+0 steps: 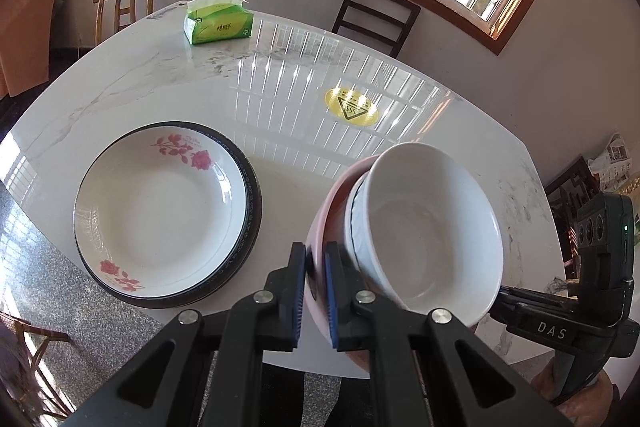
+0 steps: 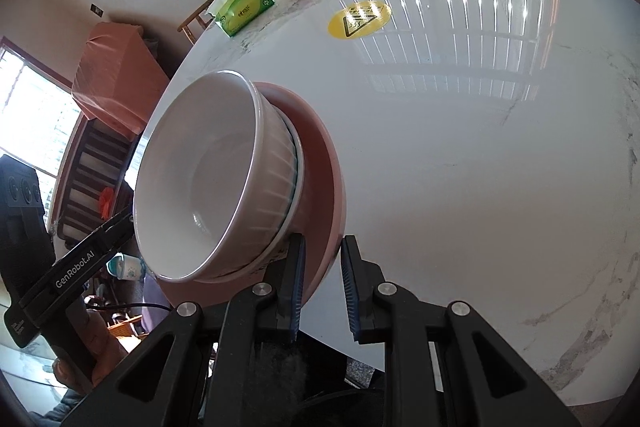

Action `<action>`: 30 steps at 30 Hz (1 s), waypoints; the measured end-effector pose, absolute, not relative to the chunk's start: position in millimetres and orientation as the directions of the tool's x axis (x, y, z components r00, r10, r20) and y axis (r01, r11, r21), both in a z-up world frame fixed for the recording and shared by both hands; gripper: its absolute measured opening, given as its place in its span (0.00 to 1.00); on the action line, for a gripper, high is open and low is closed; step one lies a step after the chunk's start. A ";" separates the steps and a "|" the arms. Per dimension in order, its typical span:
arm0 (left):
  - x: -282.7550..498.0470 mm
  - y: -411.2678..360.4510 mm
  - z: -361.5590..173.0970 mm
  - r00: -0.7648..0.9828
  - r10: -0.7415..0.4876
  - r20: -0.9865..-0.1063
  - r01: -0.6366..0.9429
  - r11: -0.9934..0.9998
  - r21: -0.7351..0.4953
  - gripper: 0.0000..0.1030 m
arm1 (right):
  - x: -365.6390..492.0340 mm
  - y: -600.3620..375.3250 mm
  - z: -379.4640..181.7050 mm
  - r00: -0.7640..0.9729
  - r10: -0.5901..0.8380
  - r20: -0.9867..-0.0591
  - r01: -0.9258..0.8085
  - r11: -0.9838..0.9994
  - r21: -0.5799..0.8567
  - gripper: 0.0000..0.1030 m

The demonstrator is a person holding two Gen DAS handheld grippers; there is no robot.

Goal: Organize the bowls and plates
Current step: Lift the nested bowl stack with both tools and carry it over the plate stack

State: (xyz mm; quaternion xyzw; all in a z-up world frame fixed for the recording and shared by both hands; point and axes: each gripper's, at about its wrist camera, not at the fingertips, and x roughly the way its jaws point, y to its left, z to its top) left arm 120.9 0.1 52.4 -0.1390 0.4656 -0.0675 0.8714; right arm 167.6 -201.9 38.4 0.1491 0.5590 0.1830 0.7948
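Two blue-padded fingers of the left tongs [image 1: 316, 291] pinch the near rim of a pink bowl [image 1: 320, 227] in the left wrist view, with only the thickness of the rim between the pads. The pink bowl tilts, and nested inside it sit a ribbed white bowl [image 1: 356, 223] and, innermost, a plain white bowl [image 1: 432, 227]. The stack hangs over the near right part of the white marble table [image 1: 280, 87]. To its left, well apart, a rose-patterned plate [image 1: 160, 211] lies on a dark-rimmed plate [image 1: 254, 215], both flat on the table. A green tissue pack [image 1: 218, 21] stands at the far edge and a yellow warning sticker [image 1: 351, 107] lies mid-table. The right tongs [image 1: 504, 293] reach in from the right; their tips are hidden behind the white bowl's rim.

In the right wrist view, the right tongs [image 2: 323, 279] grip the pink bowl [image 2: 324, 163] at its lower rim, one pad inside and one outside, so they are closed on it. The plain white bowl [image 2: 200, 179] and the ribbed white bowl [image 2: 296, 187] sit tilted within. The left tongs [image 2: 128, 223] come in from the left, tips hidden by the stack. The table [image 2: 480, 167], the tissue pack [image 2: 244, 11] and the sticker [image 2: 359, 19] lie behind.
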 end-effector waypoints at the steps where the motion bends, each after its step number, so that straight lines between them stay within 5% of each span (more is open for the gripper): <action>1: 120.7 1.8 53.7 0.560 -0.244 -0.792 -0.015 0.953 -0.304 0.07 | 168.0 -199.8 39.3 0.308 0.460 -0.833 -0.129 0.887 0.443 0.19; 30: 103.8 92.6 85.4 0.643 -0.112 -0.757 -0.156 0.949 -0.273 0.07 | 191.7 -105.3 57.7 0.269 0.538 -0.799 -0.256 0.839 0.480 0.20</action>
